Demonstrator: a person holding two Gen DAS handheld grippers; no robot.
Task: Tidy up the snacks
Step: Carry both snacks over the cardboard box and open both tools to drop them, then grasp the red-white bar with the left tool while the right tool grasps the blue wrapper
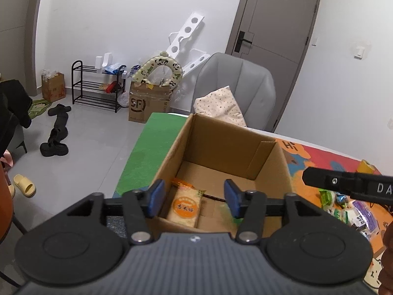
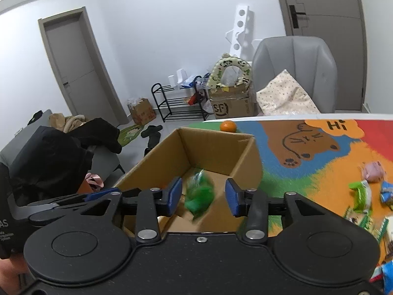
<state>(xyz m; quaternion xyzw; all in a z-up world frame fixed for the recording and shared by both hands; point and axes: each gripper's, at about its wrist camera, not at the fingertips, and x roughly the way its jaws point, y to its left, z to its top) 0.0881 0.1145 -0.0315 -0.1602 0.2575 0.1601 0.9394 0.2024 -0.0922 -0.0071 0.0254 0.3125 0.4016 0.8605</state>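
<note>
Two hand-held grippers are hovering over an open cardboard box (image 1: pixel 221 147) sitting on a table covered by a colourful cartoon mat (image 2: pixel 307 152). The left gripper (image 1: pixel 194 198) is holding its blue pads (image 1: pixel 155 196) spread apart with nothing pinched between them, while below it a pale rice-cracker packet (image 1: pixel 185 206) with an orange round label is lying on the box floor. The right gripper (image 2: pixel 203 195) is likewise standing with its jaws parted and gripping nothing, as a blurred green snack packet (image 2: pixel 199 194) is showing in the gap between them, inside the box and clear of both pads. More wrapped snacks (image 2: pixel 361 194) are lying scattered on the mat to the right of the box, and a small orange (image 2: pixel 228 126) is resting just beyond the box's far edge. A grey chair (image 1: pixel 235 83) is standing behind the table.
</note>
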